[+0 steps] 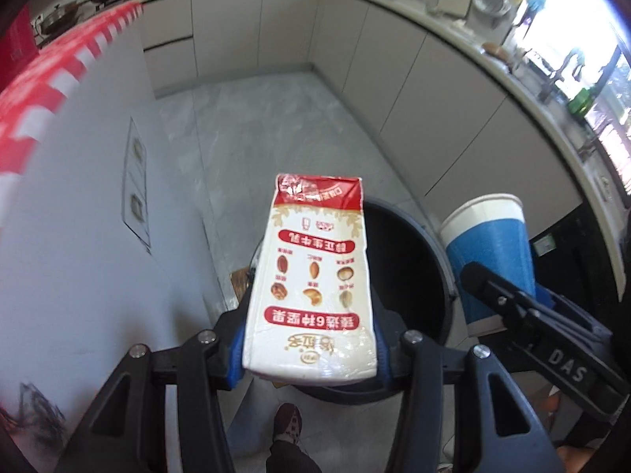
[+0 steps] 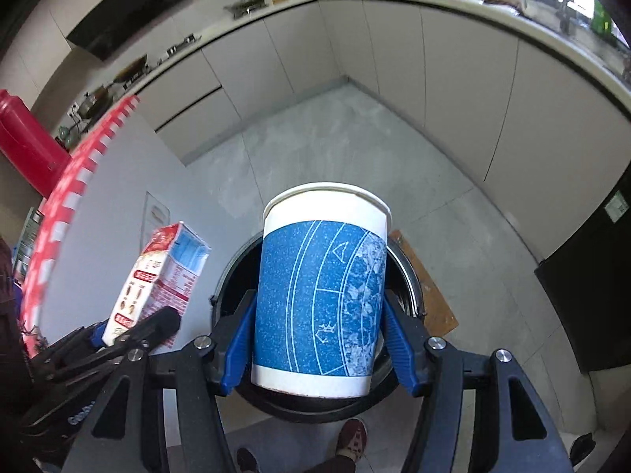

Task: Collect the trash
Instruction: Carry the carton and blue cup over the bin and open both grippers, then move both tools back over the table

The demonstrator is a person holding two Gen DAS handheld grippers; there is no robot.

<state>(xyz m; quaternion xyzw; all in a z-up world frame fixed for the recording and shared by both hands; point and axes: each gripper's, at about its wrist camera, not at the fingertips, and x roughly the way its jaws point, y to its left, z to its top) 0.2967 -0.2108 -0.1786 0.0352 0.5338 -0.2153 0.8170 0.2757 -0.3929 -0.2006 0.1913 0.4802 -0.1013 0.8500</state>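
My left gripper [image 1: 309, 339] is shut on a white and red milk carton [image 1: 311, 276], held over the open black trash bin [image 1: 414, 268] on the floor. My right gripper [image 2: 319, 339] is shut on a blue and white paper cup [image 2: 321, 295], held upright above the same bin [image 2: 232, 276]. The cup also shows in the left wrist view [image 1: 489, 260] to the right of the carton. The carton also shows in the right wrist view [image 2: 157, 280] to the left of the cup.
A table with a red and white checked cloth [image 1: 59, 79] rises on the left. Grey kitchen cabinets [image 1: 394, 79] under a counter curve around the back and right. A wooden board [image 2: 430, 287] lies by the bin. The person's shoes [image 2: 353, 439] stand below.
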